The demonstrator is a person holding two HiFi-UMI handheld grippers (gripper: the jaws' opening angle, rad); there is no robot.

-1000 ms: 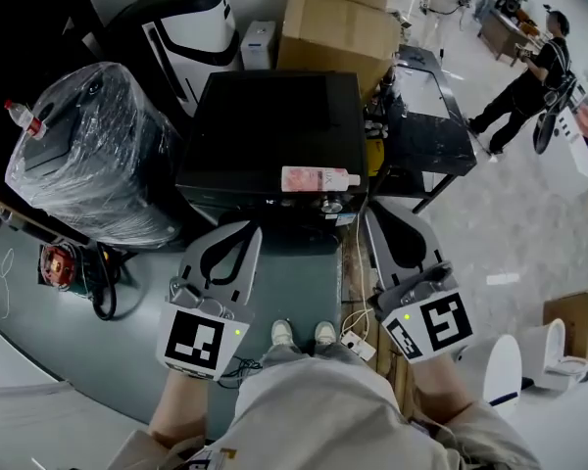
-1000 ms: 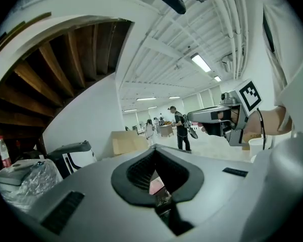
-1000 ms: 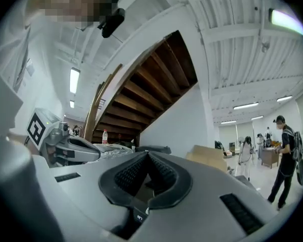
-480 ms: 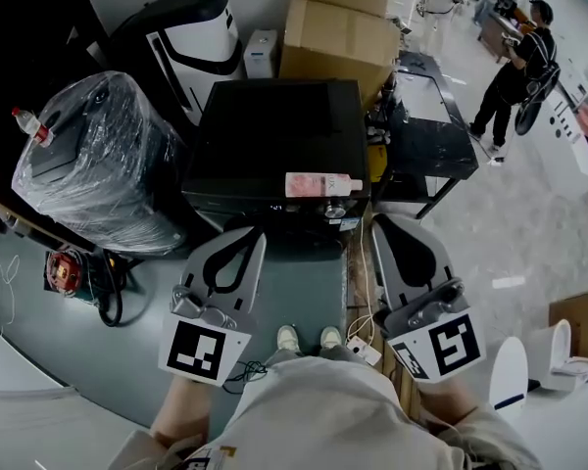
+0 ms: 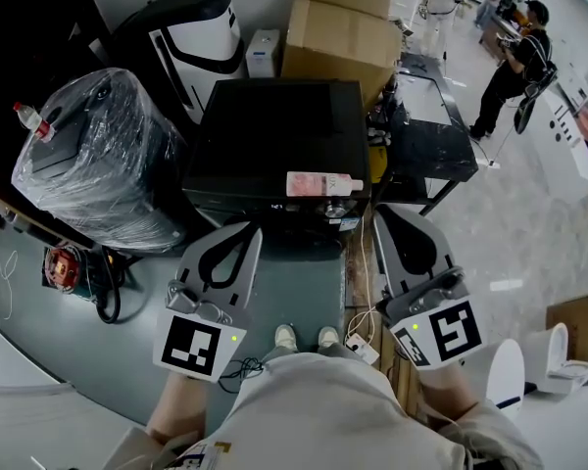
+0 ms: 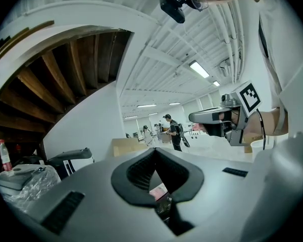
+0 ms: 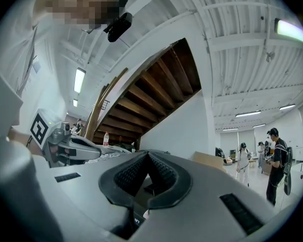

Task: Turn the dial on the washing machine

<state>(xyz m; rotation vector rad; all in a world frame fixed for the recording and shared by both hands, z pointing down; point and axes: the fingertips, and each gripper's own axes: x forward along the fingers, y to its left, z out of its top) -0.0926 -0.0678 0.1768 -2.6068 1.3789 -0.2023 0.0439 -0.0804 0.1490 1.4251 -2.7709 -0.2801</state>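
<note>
The black washing machine stands in front of me in the head view. A pink-and-white bottle lies on its front edge. Just below the bottle, the round dial sits on the front panel. My left gripper is held level before the machine's front, left of the dial, with its jaws together and nothing in them. My right gripper hovers to the right of the dial, also shut and empty. In the left gripper view the left gripper shows its pads meeting. The right gripper looks the same in the right gripper view.
A plastic-wrapped appliance stands to the left of the machine, with a white-and-black unit behind it. A cardboard box sits behind the machine and a black table to its right. Cables lie on the floor. A person stands at the far right.
Both grippers keep their places before the machine. The person at the back right has walked a little farther away.
</note>
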